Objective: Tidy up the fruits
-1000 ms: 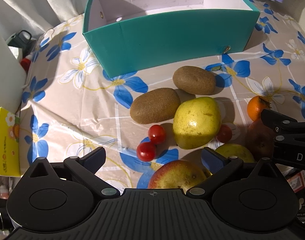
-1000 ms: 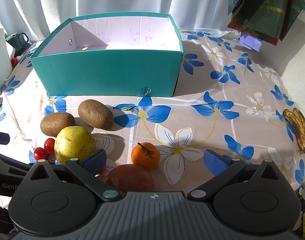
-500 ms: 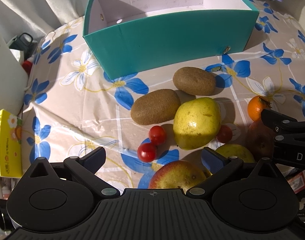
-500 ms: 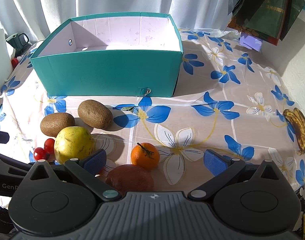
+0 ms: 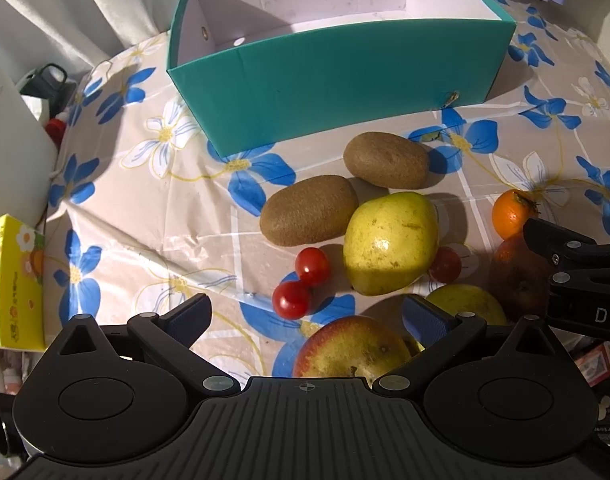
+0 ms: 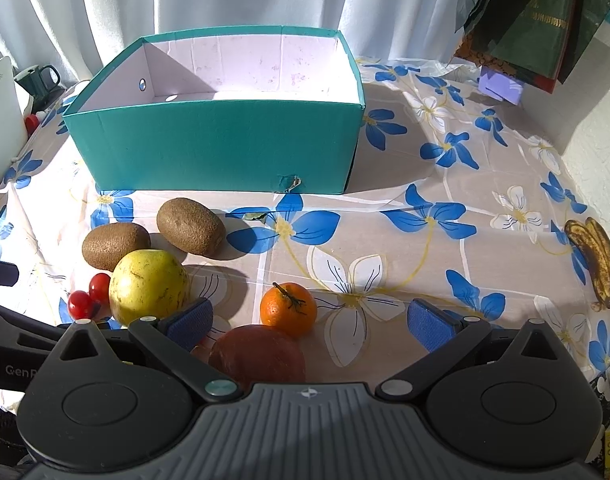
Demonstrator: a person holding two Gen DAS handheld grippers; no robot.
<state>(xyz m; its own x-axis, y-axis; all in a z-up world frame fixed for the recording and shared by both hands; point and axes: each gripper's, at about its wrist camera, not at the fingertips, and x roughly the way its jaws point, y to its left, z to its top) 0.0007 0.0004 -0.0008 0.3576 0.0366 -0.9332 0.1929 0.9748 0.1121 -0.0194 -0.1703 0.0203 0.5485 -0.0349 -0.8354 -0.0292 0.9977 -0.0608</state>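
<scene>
A teal box [image 5: 345,76] [image 6: 225,148] with a white inside stands open at the back of the table. In front of it lie two brown kiwis [image 5: 309,216] [image 5: 385,159], a yellow-green pear [image 5: 389,244] [image 6: 147,286], cherry tomatoes [image 5: 301,282] [image 6: 89,296], a mandarin [image 6: 288,309] [image 5: 511,214] and a dark red fruit [image 6: 257,356]. A red-yellow apple [image 5: 353,346] sits just before my left gripper [image 5: 305,318], which is open and holds nothing. My right gripper [image 6: 308,322] is open too, above the dark red fruit and the mandarin.
A spotted banana [image 6: 597,260] lies at the right table edge. A yellow carton [image 5: 13,280] and a white object [image 5: 9,144] stand at the left, a dark mug [image 6: 37,80] behind them. Curtains hang behind the box. Flowered cloth [image 6: 445,216] right of the fruit is bare.
The left wrist view has shifted slightly to the right over the table. The fruit and the right gripper have not moved.
</scene>
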